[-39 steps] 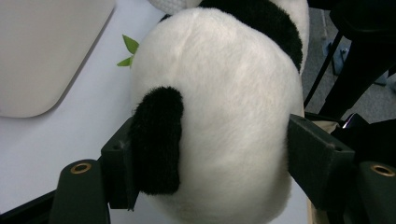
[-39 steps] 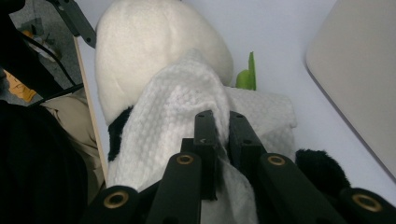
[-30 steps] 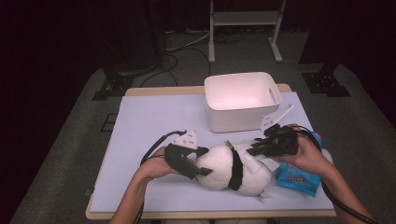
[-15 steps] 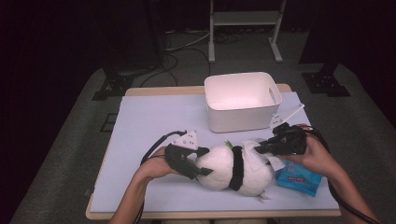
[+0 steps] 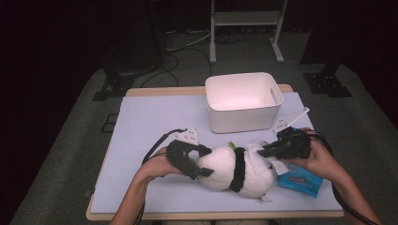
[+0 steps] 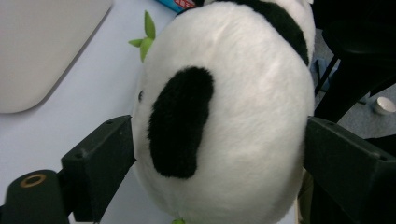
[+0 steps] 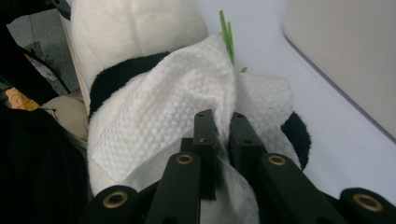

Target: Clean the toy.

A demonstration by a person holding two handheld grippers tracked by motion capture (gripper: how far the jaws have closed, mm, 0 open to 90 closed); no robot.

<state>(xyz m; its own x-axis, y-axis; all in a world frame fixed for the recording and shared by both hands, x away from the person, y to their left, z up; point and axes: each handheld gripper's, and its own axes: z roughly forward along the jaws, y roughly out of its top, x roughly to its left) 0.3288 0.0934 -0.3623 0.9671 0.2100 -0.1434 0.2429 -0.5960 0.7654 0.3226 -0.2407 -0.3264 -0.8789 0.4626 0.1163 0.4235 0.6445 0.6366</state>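
**Clerk:** Dark room, black surround, cables on grey floor. Item one: pale blue table (image 5: pixel 141 126), wooden rim showing at the far and near edges. What do you hold?

**Checker:** Your left gripper (image 5: pixel 191 159) has its jaws spread wide around the head end of the panda plush (image 5: pixel 234 171), one jaw on each side, both pressing the fur in the left gripper view (image 6: pixel 219 126). The plush lies on its side near the front edge of the table, black band across its middle, a green leaf sprig (image 6: pixel 145 35) at its far side.

**Clerk:** Item two, the right side?

**Checker:** Your right gripper (image 5: pixel 264 151) has its jaws pinched together on a fold of white wet wipe (image 7: pixel 187 102), which drapes over the plush's body. A second ago that gripper was higher and farther right, above the blue packet; it has come down and leftward onto the plush. Your left gripper and the plush have not shifted.

**Clerk:** Any writing?

**Checker:** Blue wipe packet (image 5: pixel 299 180) lies just right of the plush, under your right hand (image 5: pixel 319 161); it bears a red and white label, too small to read.

**Clerk:** Open room?

**Checker:** White plastic bin (image 5: pixel 244 101) stands at the far right, near the plush but apart from it. The whole left half of the table is bare. The plush's underside sits close to the front edge.
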